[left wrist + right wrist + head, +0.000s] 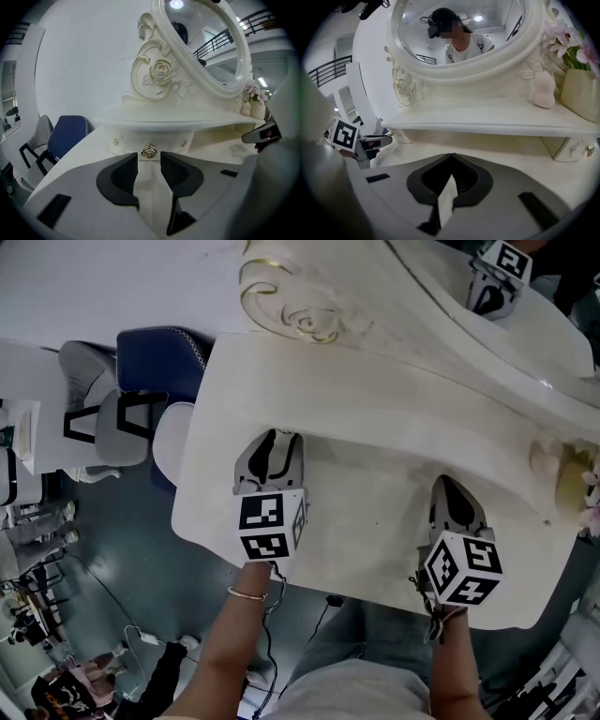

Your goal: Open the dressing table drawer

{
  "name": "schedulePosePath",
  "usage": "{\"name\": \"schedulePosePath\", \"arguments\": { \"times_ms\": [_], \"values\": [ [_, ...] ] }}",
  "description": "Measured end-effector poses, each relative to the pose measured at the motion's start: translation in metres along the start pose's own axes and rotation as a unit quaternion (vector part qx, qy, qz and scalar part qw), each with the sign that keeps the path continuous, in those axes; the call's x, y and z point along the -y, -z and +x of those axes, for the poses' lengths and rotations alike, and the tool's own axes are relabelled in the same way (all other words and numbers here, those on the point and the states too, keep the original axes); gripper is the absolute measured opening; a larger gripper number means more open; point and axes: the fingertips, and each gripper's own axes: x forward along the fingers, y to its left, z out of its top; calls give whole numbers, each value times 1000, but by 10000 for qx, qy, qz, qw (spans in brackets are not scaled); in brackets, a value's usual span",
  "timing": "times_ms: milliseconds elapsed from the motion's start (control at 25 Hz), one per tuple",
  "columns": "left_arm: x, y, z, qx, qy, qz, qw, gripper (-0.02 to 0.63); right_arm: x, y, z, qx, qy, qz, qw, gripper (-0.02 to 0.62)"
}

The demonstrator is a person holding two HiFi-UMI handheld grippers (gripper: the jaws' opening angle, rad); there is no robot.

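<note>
- The cream dressing table [375, 549] runs across the middle of the head view from centre left to lower right. Its oval mirror [206, 47] stands at the back.
- The left gripper [278, 439] sits left of centre in the head view. Its forearm rises almost straight from the bottom edge, with a thin bracelet [248, 593] on the wrist. The tool lies low over the tabletop and points up-frame at the shelf's edge.
- In the left gripper view its jaws stand moderately apart and grip nothing. The drawer [171, 142] is at the frame's centre, tucked under the shelf. Its rose-shaped knob [149, 151] is just beyond the jaw tips, in line with the gap.
- The right gripper [447, 486] is at the lower right of the head view, well apart from the left one. Its forearm enters from the bottom right, and it points up-frame over bare tabletop.
- In the right gripper view its jaws meet tip to tip with nothing between them.
- A vase [579, 93] of pink flowers stands on the shelf at the right edge of that view.
- A blue chair [65, 133] shows at the left of the left gripper view.
</note>
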Motion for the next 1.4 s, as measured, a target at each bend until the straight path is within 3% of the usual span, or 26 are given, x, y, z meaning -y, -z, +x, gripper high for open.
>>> {"name": "schedulePosePath", "arguments": {
  "times_ms": [840,1400],
  "values": [
    [-1,-11,6,150,-230,75,9996,125,9,-3,8,-71,-23,-5,10000,8],
    [-2,-11,7,137,-143,32,9998,109,13,-1,6,-64,49,25,10000,8]
  ]
}}
